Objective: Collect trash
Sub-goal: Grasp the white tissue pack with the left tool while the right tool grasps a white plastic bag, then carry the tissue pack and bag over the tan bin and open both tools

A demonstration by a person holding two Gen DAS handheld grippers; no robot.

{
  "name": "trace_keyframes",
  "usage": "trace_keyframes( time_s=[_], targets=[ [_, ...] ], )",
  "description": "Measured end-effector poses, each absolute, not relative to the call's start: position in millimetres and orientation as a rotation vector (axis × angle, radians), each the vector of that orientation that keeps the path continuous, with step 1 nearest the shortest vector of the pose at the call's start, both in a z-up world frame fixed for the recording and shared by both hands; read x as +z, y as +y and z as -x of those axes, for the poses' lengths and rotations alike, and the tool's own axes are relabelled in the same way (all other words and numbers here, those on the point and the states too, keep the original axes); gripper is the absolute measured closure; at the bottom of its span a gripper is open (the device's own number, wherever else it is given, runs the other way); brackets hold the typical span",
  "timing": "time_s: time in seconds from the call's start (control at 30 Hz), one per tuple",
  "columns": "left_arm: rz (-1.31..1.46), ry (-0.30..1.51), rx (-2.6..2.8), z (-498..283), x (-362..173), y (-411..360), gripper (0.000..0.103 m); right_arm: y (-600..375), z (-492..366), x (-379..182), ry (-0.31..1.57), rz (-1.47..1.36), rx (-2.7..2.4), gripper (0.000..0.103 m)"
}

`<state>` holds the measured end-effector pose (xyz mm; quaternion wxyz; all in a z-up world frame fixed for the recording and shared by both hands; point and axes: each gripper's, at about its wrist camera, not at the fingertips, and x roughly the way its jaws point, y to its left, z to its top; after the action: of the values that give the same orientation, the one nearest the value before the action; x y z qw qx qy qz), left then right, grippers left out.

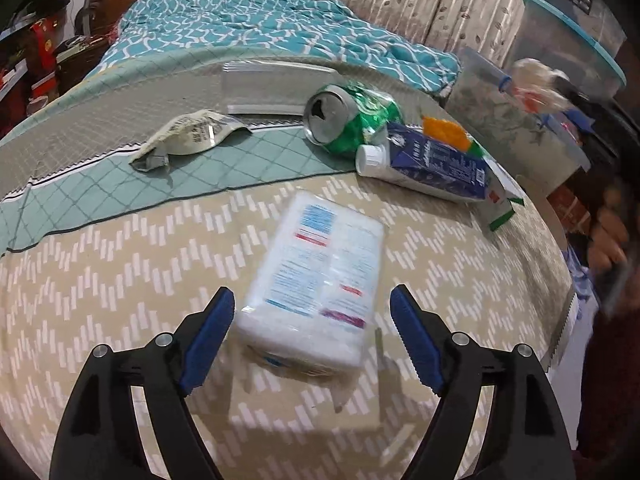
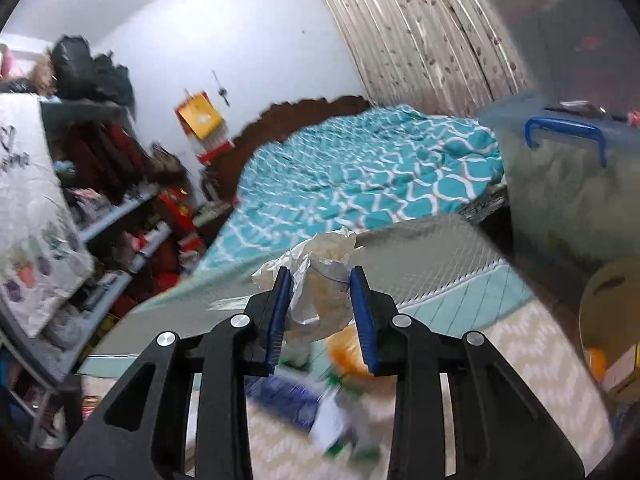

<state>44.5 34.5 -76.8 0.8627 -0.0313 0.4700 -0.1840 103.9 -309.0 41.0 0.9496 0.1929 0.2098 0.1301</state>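
In the left wrist view my left gripper (image 1: pixel 312 300) is open, its blue pads either side of the near end of a white plastic-wrapped pack (image 1: pixel 316 284) lying on the bed. Beyond it lie a crushed green can (image 1: pixel 352 120), a blue and white toothpaste tube (image 1: pixel 432 164), an orange and green wrapper (image 1: pixel 472 148), a crumpled receipt wrapper (image 1: pixel 184 136) and a clear plastic strip (image 1: pixel 276 88). In the right wrist view my right gripper (image 2: pixel 322 280) is shut on a crumpled white paper wad (image 2: pixel 320 280), held in the air above the bed; the wad also shows blurred at the right of the left wrist view (image 1: pixel 536 84).
The bed has a beige patterned cover (image 1: pixel 120 280) and a teal quilt (image 2: pixel 360 176) further back. A clear storage box with a blue handle (image 2: pixel 568 184) stands at the bed's right side. A round bin (image 2: pixel 612 320) sits lower right. Cluttered shelves (image 2: pixel 100 220) line the left.
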Motion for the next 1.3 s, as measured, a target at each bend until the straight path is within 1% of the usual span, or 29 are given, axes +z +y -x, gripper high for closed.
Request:
trace_keyframes(
  time_s=[0.1, 0.23, 0.33, 0.37, 0.4, 0.43, 0.53, 0.6, 0.67, 0.77, 0.8, 0.87, 0.93, 1.0, 1.03, 1.07, 1.1, 1.2, 1.3],
  targets=[
    [0.062, 0.985, -0.404, -39.7, -78.2, 30.5, 0.022, -296.6, -70.6, 10.7, 0.53, -0.439, 0.334, 0.07],
    [0.058, 0.984, -0.396, -36.4, -80.8, 33.0, 0.022, -282.4, -43.1, -42.1, 0.676, -0.491, 0.337, 0.068],
    [0.077, 0.988, -0.376, -37.0, -81.8, 38.4, 0.022, -268.4, -26.7, -72.6, 0.747, -0.497, 0.307, 0.061],
    [0.081, 0.988, -0.371, -37.4, -81.3, 40.5, 0.022, -267.5, -16.3, -78.3, 0.747, -0.488, 0.291, 0.047],
    [0.084, 0.986, -0.364, -37.8, -80.5, 42.3, 0.022, -266.4, -12.8, -81.4, 0.744, -0.482, 0.275, 0.029],
    [0.082, 0.982, -0.358, -38.3, -79.4, 43.5, 0.022, -263.7, -8.6, -82.1, 0.738, -0.47, 0.264, 0.025],
    [0.063, 0.971, -0.343, -38.7, -76.5, 44.0, 0.022, -258.6, -3.0, -79.6, 0.74, -0.407, 0.261, 0.022],
    [0.051, 0.964, -0.34, -39.0, -74.9, 41.4, 0.022, -251.2, -1.1, -76.5, 0.742, -0.362, 0.264, 0.016],
    [0.032, 0.959, -0.339, -39.6, -75.0, 36.9, 0.022, -242.2, -1.6, -74.2, 0.754, -0.303, 0.282, 0.014],
    [0.0, 0.971, -0.329, -40.8, -80.7, 29.7, 0.022, -230.6, -4.1, -71.9, 0.774, -0.236, 0.294, 0.014],
    [-0.011, 0.979, -0.325, -41.2, -83.7, 26.9, 0.023, -228.9, -4.7, -73.3, 0.783, -0.222, 0.294, 0.014],
    [-0.043, 0.995, -0.31, -40.8, -89.2, 23.9, 0.028, -226.3, -0.2, -75.8, 0.794, -0.201, 0.294, 0.014],
    [-0.068, 0.984, -0.306, -37.9, -89.0, 23.2, 0.041, -228.3, 5.1, -77.0, 0.795, -0.193, 0.286, 0.014],
    [-0.076, 0.983, -0.318, -36.0, -87.6, 23.0, 0.044, -231.8, 8.3, -78.5, 0.795, -0.197, 0.28, 0.014],
    [-0.066, 0.986, -0.335, -34.5, -85.6, 22.6, 0.045, -233.4, 10.1, -79.1, 0.797, -0.198, 0.286, 0.018],
    [-0.061, 0.984, -0.351, -33.1, -83.5, 21.4, 0.045, -234.7, 9.5, -80.1, 0.808, -0.19, 0.294, 0.046],
    [-0.054, 0.979, -0.384, -30.2, -79.4, 17.9, 0.045, -234.5, 10.4, -79.5, 0.807, -0.186, 0.29, 0.058],
    [-0.035, 0.965, -0.517, -23.4, -65.2, 0.9, 0.045, -240.7, 18.1, -71.6, 0.754, -0.183, 0.275, 0.061],
    [-0.029, 0.966, -0.639, -20.1, -54.6, -24.7, 0.045, -257.2, 24.3, -59.5, 0.684, -0.204, 0.224, 0.061]
  ],
)
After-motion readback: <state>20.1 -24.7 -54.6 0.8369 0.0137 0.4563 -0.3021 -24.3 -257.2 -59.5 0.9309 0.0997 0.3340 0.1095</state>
